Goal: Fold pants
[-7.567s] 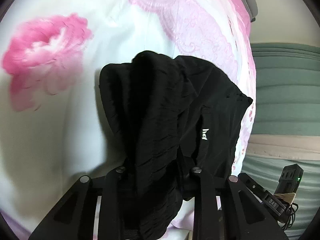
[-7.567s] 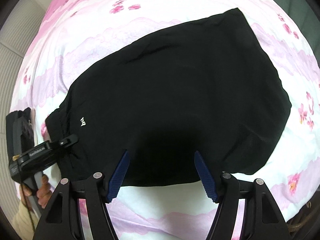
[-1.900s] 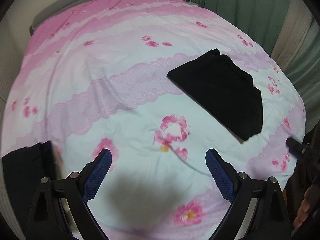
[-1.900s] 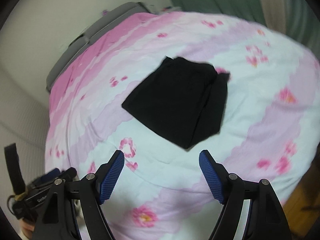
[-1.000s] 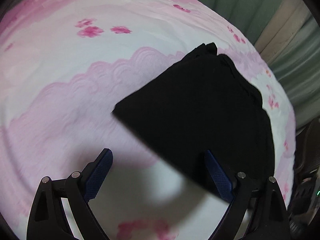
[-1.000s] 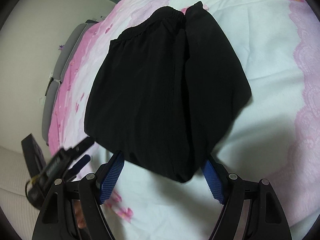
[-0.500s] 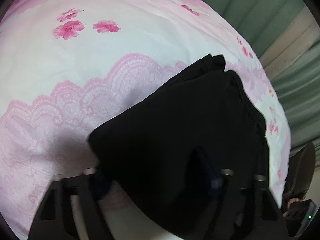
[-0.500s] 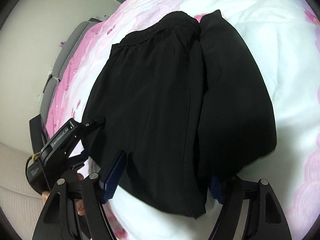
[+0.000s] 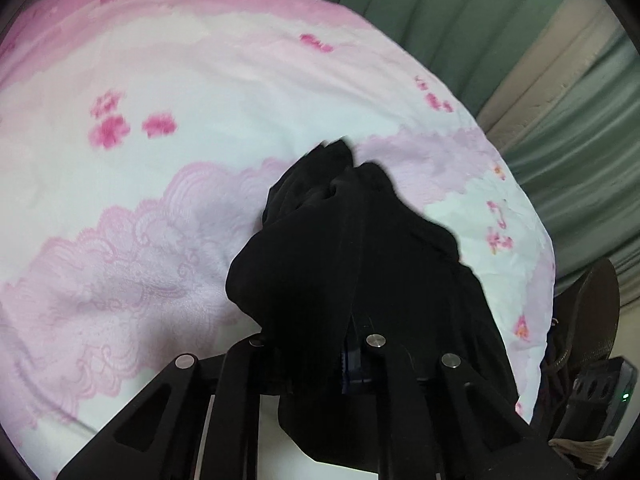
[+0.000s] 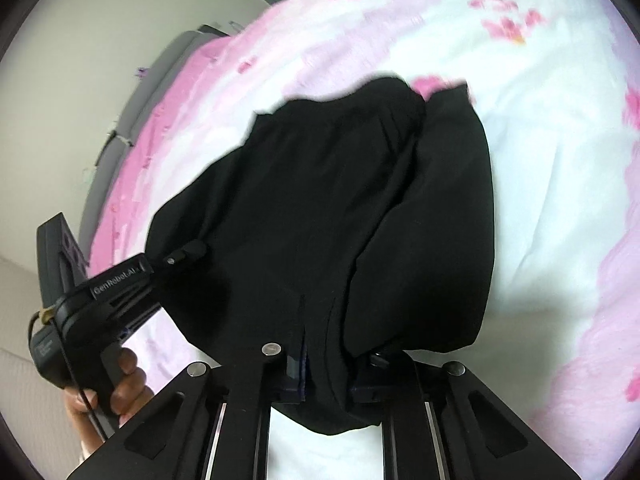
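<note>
The black pants [image 9: 360, 264] lie folded on the pink floral bedspread [image 9: 160, 168]. My left gripper [image 9: 320, 356] is shut on the near edge of the pants, which bunch up over its fingers. In the right wrist view the pants [image 10: 340, 208] fill the middle. My right gripper [image 10: 324, 372] is shut on their near edge, with cloth draped over both fingers. The left gripper [image 10: 176, 260] shows there at the left, held by a hand, pinching the pants' left edge.
The bedspread [image 10: 560, 160] extends far and right of the pants. Green curtains [image 9: 500, 40] hang beyond the bed's far right edge. A grey headboard [image 10: 132, 120] stands at the far left. Dark gear [image 9: 592, 380] sits off the bed at the right.
Both grippers came down from high above the bed to the pants and closed on their near edge. The cloth is now bunched and lifted over the fingers.
</note>
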{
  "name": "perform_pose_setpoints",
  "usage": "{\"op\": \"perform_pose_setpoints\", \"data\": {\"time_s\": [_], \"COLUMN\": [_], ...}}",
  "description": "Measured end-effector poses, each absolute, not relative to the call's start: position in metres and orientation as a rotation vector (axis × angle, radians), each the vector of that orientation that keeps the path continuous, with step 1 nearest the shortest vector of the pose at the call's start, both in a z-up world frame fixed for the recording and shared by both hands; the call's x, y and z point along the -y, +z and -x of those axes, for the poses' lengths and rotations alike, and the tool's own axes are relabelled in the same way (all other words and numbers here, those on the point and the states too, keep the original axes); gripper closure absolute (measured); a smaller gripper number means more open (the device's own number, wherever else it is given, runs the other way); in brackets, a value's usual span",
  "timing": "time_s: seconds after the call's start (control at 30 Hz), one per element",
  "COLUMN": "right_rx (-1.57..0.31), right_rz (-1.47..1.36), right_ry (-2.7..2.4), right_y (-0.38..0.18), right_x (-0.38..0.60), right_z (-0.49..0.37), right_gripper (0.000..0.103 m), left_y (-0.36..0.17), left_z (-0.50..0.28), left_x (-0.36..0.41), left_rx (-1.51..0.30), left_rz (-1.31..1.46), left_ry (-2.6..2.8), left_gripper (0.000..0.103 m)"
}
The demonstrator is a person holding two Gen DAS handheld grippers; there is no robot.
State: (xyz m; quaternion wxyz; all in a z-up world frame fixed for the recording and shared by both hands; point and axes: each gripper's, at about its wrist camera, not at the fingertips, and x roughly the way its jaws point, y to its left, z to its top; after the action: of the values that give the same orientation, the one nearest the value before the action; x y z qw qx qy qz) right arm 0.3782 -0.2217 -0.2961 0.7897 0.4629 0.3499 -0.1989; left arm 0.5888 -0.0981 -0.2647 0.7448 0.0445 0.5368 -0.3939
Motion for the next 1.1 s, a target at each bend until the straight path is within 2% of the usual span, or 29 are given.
{"op": "perform_pose_setpoints", "data": {"time_s": [0.23, 0.53, 0.77, 1.1], "right_rx": [-0.714, -0.664, -0.633, -0.63], "right_rz": [-0.886, -0.854, -0.799, -0.769], "right_ry": [-0.4, -0.311, -0.22, -0.125], "right_y": [-0.224, -0.141, -0.098, -0.069], "right_x": [0.21, 0.163, 0.088, -0.018], "right_z": [-0.358, -0.288, -0.217, -0.124], "right_gripper": [0.089, 0.089, 0.09, 0.09], "left_y": [-0.193, -0.104, -0.066, -0.04], "left_z": [-0.547, -0.455, -0.368, -0.278], "left_x": [0.081, -0.001, -0.09, -0.225], "left_rx": [-1.098, -1.044, -0.999, -1.003], "left_rz": [-0.128, -0.075, -0.036, 0.059], "left_ry": [-0.905, -0.919, -0.903, -0.836], "left_gripper": [0.087, 0.089, 0.089, 0.089]}}
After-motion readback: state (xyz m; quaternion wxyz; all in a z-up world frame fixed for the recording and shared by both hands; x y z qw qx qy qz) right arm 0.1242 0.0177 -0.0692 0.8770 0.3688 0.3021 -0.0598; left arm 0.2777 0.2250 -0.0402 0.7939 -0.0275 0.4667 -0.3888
